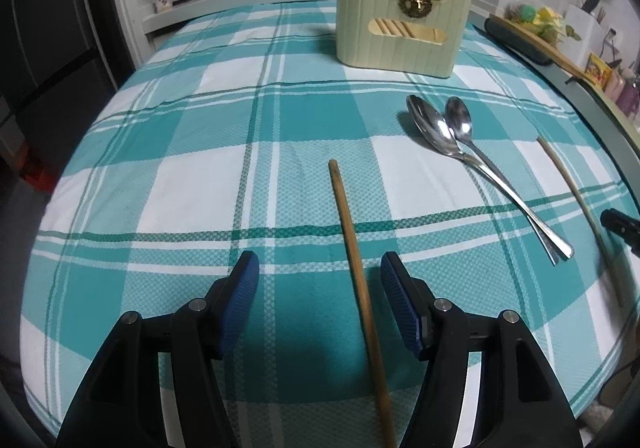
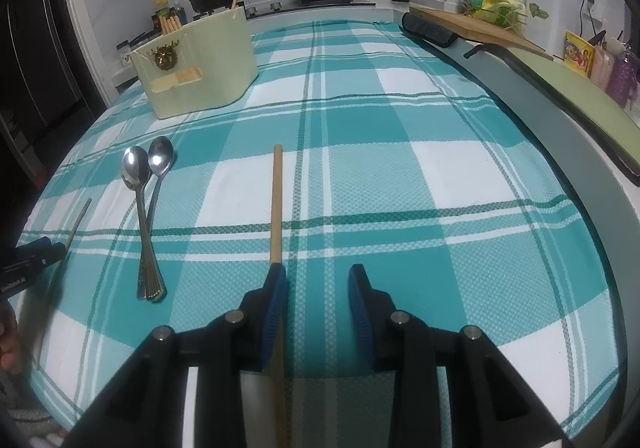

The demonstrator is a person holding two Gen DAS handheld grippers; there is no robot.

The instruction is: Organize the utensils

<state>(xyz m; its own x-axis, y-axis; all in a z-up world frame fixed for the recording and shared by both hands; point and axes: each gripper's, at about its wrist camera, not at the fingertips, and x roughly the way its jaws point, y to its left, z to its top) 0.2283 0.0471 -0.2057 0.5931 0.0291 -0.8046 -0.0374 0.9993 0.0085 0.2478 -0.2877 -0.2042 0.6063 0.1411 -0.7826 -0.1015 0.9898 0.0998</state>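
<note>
Left wrist view shows the left gripper (image 1: 319,290) spread wide over a chopstick (image 1: 356,264) that lies on the checked cloth (image 1: 160,188) between its fingers, nearer the right finger (image 1: 400,300) and touching neither. Right wrist view shows the right gripper (image 2: 318,300) also wide, straddling a second chopstick (image 2: 276,204) that sits right against its left pad (image 2: 276,308). Between the two sticks lie two spoons (image 1: 460,136), bowls overlapping and handles crossing. Farther off stands the cream holder (image 1: 400,32), already carrying chopsticks, on the table. Both sticks sit off-centre, so I judge that closing may make one pad push the stick sideways or roll it on the soft cloth before the other pad meets it. A grasp near the stick's end may also let it tilt when lifted.
</note>
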